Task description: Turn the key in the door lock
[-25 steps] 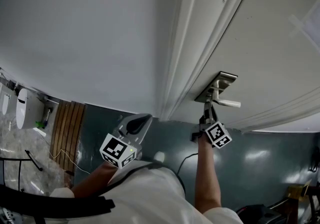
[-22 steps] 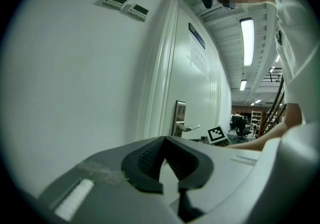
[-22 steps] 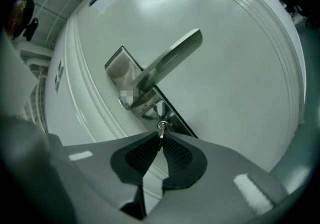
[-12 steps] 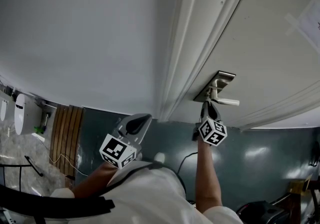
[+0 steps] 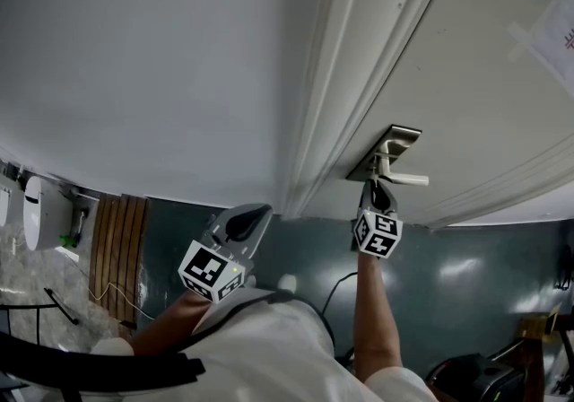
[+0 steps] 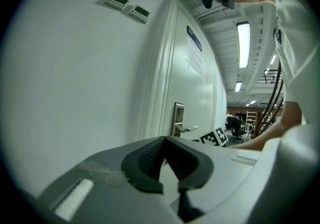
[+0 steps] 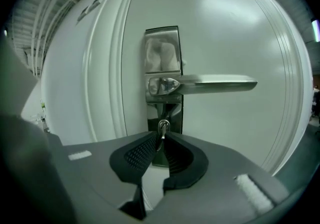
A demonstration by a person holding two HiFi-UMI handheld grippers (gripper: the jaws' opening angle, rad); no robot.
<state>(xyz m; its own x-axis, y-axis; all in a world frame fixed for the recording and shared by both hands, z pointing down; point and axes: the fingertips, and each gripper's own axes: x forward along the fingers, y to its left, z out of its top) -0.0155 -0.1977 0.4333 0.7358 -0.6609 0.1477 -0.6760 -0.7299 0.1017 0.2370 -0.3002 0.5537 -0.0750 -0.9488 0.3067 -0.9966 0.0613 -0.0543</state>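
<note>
The silver lock plate with its lever handle sits on the white door. A small key stands upright in the keyhole below the handle. My right gripper is at the lock with the key between its fingertips; the pads still touch it while the jaws are opening. In the head view that right gripper reaches up to the lock plate. My left gripper hangs lower left, away from the door, shut with nothing in it.
The moulded door frame runs left of the lock, with a bare white wall beyond it. Two wall control panels hang high up. A paper sheet is stuck on the door. A wooden slatted panel and a cable lie on the floor.
The right gripper has rolled about its own axis at the lock; its marker cube shows a different face and tilt. The left gripper has stayed where it was.
</note>
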